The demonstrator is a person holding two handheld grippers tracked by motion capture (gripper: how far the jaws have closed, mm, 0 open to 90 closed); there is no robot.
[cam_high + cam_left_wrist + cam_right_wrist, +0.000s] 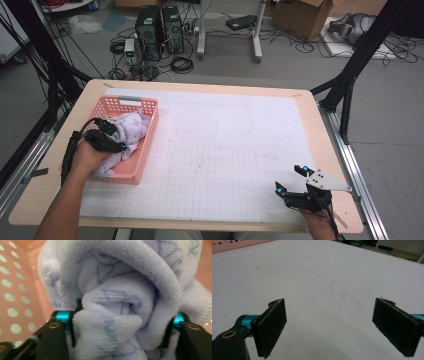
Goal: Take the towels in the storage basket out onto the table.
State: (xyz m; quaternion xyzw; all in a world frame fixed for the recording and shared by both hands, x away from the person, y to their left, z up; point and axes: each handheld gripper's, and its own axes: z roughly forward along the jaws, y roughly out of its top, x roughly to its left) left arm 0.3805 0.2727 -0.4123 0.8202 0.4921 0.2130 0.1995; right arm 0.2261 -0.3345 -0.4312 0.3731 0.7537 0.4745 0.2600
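Note:
A pale lilac printed towel point(133, 127) lies bunched in a pink perforated basket point(146, 145) at the table's left. My left gripper point(108, 133) reaches into the basket from the near side, a hand around its body. In the left gripper view the towel point(112, 277) bulges between both jaws, and the left gripper point(120, 317) is shut on its folds, with the basket wall point(17, 290) behind. My right gripper point(291, 179) rests near the table's front right corner. It stands open point(329, 322) over the bare mat, with nothing between its black pads point(273, 327).
A white gridded mat point(225, 150) covers the wooden table point(327, 150). Beyond the far edge, on the floor, stand computer towers point(160, 30), cables and a cardboard box point(305, 15). Black frame legs point(350, 80) flank the table's right side.

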